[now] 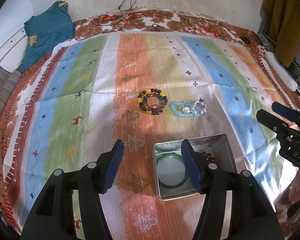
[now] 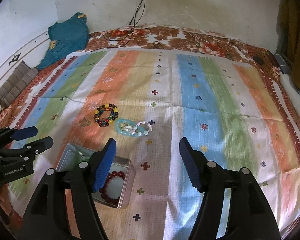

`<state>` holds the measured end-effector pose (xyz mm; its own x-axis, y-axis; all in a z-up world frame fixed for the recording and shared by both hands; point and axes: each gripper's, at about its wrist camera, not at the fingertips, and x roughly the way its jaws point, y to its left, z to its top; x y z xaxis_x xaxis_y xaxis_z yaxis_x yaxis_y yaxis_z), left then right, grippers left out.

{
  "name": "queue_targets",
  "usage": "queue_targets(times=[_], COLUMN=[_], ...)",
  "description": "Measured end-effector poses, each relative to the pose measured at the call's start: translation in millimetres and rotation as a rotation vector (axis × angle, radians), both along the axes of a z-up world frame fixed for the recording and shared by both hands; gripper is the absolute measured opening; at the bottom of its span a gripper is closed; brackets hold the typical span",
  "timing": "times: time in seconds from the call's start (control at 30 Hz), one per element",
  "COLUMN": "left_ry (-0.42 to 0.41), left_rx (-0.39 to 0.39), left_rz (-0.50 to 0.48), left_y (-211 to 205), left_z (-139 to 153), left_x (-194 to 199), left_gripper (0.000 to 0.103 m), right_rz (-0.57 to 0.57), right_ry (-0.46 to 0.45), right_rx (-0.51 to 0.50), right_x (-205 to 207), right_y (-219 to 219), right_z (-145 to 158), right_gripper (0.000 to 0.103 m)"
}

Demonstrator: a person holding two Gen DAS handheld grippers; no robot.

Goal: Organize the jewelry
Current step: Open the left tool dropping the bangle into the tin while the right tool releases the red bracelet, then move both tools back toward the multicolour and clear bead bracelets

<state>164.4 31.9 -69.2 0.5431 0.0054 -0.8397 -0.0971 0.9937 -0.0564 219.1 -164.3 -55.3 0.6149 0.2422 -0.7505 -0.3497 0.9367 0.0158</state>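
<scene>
I see a striped cloth with tree and cross motifs over a brown floral bedspread. Teal garment bunched at far left corner, striped pillow beside it. Black cables hang down the wall. White roll at right edge.

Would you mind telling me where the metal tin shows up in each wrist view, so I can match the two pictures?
Left wrist view: the metal tin sits low and right of centre, partly behind that gripper's right-hand finger.
Right wrist view: the tin sits low and left of centre, partly behind the left-hand finger.
Shared landmark: the multicoloured bead bracelet, lying on the cloth beyond the tin.
</scene>
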Motion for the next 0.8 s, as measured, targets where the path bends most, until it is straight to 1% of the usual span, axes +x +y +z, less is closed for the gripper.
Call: queue_targets(times=[0.3, 0.47, 0.63, 0.8], left_ry=[0.025, 0.043, 0.060, 0.069], left_rx=[0.027, 0.067, 0.069, 0.071], left_rz=[0.001, -0.007, 0.007, -0.003], left_y=[3, 8, 16, 14], left_z=[-9, -16, -24, -30], left_x=[13, 21, 30, 40], left_gripper=[0.062, 0.063, 0.063, 0.065], right_rz=[-0.006, -0.008, -0.010, -0.016], right_ry=[0.020, 0.031, 0.052, 0.065], right_rx=[-0.011, -0.017, -0.036, -0.054], right_x=[17, 26, 37, 46], right_y=[3, 7, 9, 11], right_z=[-6, -10, -20, -28], right_gripper=[0.067, 0.067, 0.067, 0.067])
